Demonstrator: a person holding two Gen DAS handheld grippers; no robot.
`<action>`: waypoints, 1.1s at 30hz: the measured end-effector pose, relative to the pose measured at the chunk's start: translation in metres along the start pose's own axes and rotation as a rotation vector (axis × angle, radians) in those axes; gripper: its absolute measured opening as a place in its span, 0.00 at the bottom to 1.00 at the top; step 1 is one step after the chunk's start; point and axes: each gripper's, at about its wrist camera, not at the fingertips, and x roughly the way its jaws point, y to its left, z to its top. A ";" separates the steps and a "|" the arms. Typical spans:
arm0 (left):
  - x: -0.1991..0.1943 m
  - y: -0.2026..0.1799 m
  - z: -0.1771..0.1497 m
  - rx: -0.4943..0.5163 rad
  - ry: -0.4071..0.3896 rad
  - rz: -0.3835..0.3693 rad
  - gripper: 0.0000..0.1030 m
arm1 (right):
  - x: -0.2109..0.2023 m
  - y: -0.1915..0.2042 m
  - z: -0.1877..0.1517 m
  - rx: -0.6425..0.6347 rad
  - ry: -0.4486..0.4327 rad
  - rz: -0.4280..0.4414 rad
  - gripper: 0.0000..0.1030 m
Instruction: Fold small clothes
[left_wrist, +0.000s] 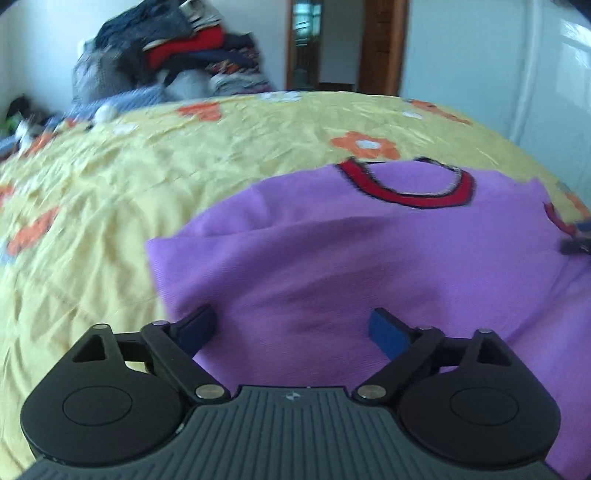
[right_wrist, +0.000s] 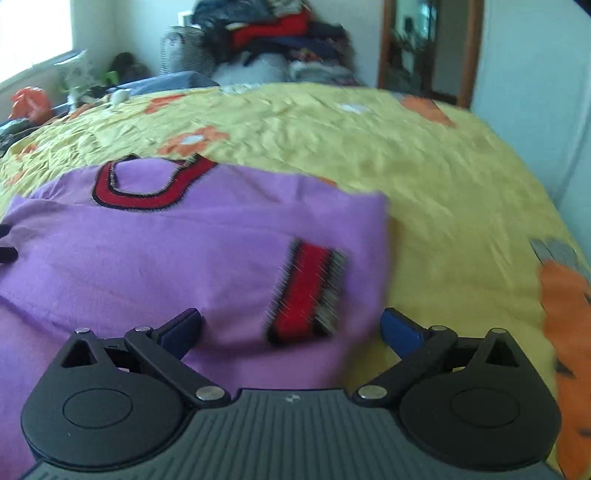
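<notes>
A small purple sweater (left_wrist: 332, 258) with a red, dark-edged collar (left_wrist: 413, 195) lies on a yellow bedspread (left_wrist: 110, 192). Its sides are folded inward. My left gripper (left_wrist: 291, 328) hovers over the sweater's left part, jaws wide open, nothing between the blue pads. In the right wrist view the same sweater (right_wrist: 147, 258) shows its collar (right_wrist: 147, 188) and a folded-in sleeve with a red cuff (right_wrist: 306, 295). My right gripper (right_wrist: 291, 328) stands open just above that cuff, which the pads do not touch. The other gripper's tip (left_wrist: 574, 245) peeks in at the left view's right edge.
The flowered yellow bedspread (right_wrist: 443, 184) stretches to the right and beyond the sweater. A heap of mixed clothes (left_wrist: 173, 55) is piled at the far side of the bed. A wooden door frame (left_wrist: 380, 44) and a white wall stand behind.
</notes>
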 end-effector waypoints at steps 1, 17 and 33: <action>-0.007 0.009 0.001 -0.039 0.003 -0.011 0.84 | -0.013 -0.003 -0.003 0.016 -0.009 -0.015 1.00; -0.154 0.020 -0.126 -0.603 0.064 -0.181 0.97 | -0.142 0.108 -0.134 0.144 -0.060 -0.112 0.65; -0.155 0.022 -0.152 -0.634 0.129 -0.287 0.06 | -0.180 0.055 -0.172 0.102 -0.129 -0.248 0.04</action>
